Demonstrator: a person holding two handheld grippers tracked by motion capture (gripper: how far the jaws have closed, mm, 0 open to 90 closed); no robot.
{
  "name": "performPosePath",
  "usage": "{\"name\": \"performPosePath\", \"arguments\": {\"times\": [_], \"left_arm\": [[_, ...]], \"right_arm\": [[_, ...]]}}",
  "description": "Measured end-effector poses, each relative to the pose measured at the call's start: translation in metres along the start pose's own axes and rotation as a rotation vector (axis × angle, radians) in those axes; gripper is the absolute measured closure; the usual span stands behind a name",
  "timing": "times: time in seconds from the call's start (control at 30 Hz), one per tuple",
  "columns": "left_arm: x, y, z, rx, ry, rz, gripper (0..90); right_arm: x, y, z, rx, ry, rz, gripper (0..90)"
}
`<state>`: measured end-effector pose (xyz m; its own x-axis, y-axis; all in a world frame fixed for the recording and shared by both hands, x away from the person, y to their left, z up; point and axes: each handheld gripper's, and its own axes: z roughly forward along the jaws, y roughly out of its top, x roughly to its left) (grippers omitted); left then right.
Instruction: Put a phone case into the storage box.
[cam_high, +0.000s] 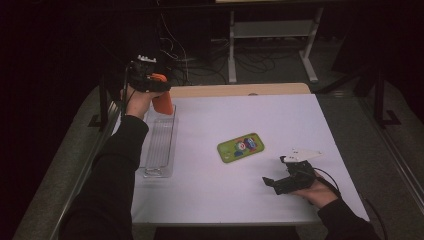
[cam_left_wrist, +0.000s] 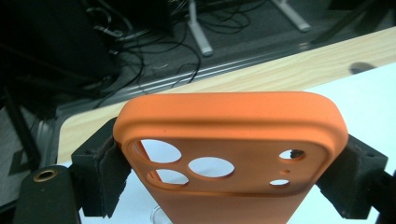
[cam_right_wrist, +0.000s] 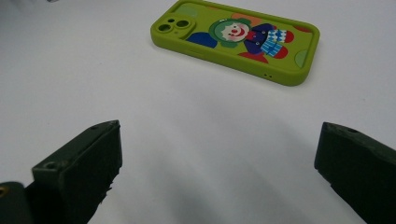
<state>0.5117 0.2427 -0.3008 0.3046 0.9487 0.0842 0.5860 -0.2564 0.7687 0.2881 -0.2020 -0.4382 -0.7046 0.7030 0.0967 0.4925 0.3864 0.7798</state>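
Observation:
My left gripper (cam_high: 159, 97) is shut on an orange phone case (cam_high: 163, 103), held in the air over the far end of a clear plastic tray (cam_high: 160, 145). In the left gripper view the orange phone case (cam_left_wrist: 229, 140) spans both pads (cam_left_wrist: 105, 172), its camera cut-outs facing me. A green phone case (cam_high: 240, 147) with a clown picture lies flat near the middle of the white table. My right gripper (cam_high: 274, 184) rests low at the front right, open and with nothing in it. In the right gripper view the green phone case (cam_right_wrist: 236, 39) lies ahead of its wide-apart fingers (cam_right_wrist: 81, 172).
The white table top (cam_high: 260, 115) ends in a wooden strip (cam_high: 240, 90) at the far edge. Beyond it are cables and a metal stand (cam_high: 272, 40) on the dark floor. The tray lies along the table's left side.

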Motion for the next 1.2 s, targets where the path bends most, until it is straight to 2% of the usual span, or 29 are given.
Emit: {"name": "performPosePath", "arguments": {"times": [0.1, 0.23, 0.27, 0.5, 1.0, 1.2], "left_arm": [[0.0, -0.005, 0.007, 0.015, 0.04, -0.016, 14.6], [-0.001, -0.011, 0.014, 0.034, 0.056, -0.03, 14.5], [-0.001, -0.012, 0.016, 0.042, 0.058, -0.036, 14.4], [-0.004, -0.019, 0.026, 0.075, 0.105, -0.046, 14.3], [-0.009, -0.028, 0.044, 0.118, 0.14, -0.069, 13.9], [-0.011, -0.029, 0.047, 0.1, 0.147, -0.066, 13.1]], "right_arm": [[0.0, 0.0, 0.0, 0.0, 0.001, 0.001, 0.3], [0.0, 0.0, 0.0, 0.001, 0.001, 0.0, 0.2], [-0.001, 0.0, 0.0, 0.006, -0.002, -0.012, 0.3], [0.0, 0.0, 0.0, 0.003, 0.0, -0.004, 0.3], [0.0, 0.0, 0.0, 0.006, 0.001, -0.007, 0.3], [0.001, 0.0, 0.0, 0.005, 0.001, -0.007, 0.3]]}}
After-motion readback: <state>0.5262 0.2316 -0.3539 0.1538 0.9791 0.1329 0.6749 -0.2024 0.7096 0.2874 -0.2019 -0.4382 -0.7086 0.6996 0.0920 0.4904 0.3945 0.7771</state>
